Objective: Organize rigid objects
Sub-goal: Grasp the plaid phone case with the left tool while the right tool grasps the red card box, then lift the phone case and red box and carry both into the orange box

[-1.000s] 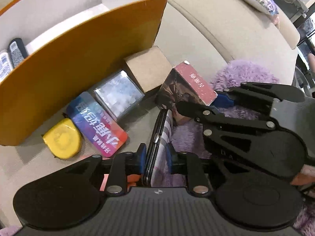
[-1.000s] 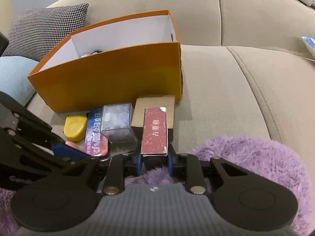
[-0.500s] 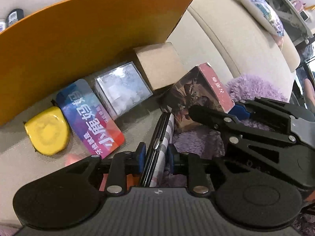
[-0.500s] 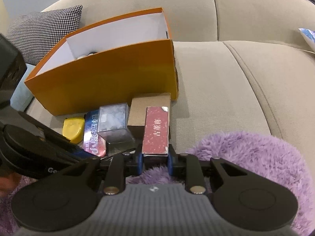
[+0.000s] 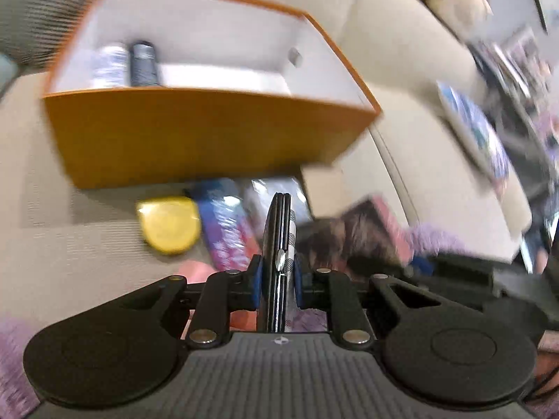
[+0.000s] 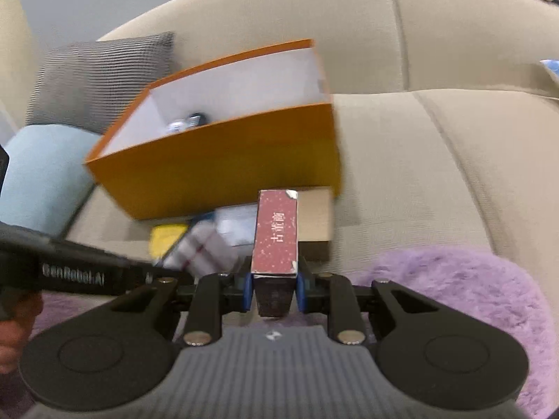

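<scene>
Your left gripper [image 5: 276,281] is closing on a thin dark case [image 5: 277,244], and your right gripper [image 6: 273,289] clamps a red box [image 6: 276,234], both just in front of the orange box [image 5: 195,139] on the sofa. You appear mid-carry; next, each item needs lifting over the orange box's near wall and releasing inside.

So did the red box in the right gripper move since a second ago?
Yes. The red box went up: its top now overlaps the orange box front wall, where before it sat lower, against the brown carton.
</scene>
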Tool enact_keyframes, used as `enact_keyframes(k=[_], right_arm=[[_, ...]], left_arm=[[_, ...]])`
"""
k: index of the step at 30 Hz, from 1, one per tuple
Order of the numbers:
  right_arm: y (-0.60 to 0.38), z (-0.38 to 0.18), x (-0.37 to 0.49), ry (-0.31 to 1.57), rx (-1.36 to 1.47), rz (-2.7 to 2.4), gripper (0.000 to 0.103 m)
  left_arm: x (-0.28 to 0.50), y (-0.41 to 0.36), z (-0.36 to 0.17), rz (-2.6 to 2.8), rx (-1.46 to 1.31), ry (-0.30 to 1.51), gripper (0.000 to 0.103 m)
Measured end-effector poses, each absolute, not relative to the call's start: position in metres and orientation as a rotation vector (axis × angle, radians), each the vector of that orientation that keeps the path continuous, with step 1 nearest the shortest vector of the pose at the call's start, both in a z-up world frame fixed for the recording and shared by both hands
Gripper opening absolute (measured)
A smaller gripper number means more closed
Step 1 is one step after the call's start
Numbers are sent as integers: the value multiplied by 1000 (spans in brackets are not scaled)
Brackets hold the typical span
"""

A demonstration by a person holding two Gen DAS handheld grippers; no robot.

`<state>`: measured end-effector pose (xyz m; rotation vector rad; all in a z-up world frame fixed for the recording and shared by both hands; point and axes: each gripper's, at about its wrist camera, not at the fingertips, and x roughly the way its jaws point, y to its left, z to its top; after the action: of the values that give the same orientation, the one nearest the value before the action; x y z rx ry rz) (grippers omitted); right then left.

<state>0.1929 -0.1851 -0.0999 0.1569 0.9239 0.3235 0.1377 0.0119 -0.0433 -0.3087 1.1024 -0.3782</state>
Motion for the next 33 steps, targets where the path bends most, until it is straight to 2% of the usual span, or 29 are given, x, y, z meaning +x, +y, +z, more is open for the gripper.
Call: enact_keyframes(k=[5,17,26,33], right_arm=[[-154,-108,200,1024,100,411,24],[-140,-138,206,1057,58,397,25],[-153,-127,199,1006,114,370,24],[-160,-93,199,944,155,391,23]], left_arm=[[135,30,-57,-259,-364,1106,20],[143,30,-62,-256,-353,1160,23],[136,29,-62,-308,-387,1140,19],[132,41,-26,-313,-476,1043,18]])
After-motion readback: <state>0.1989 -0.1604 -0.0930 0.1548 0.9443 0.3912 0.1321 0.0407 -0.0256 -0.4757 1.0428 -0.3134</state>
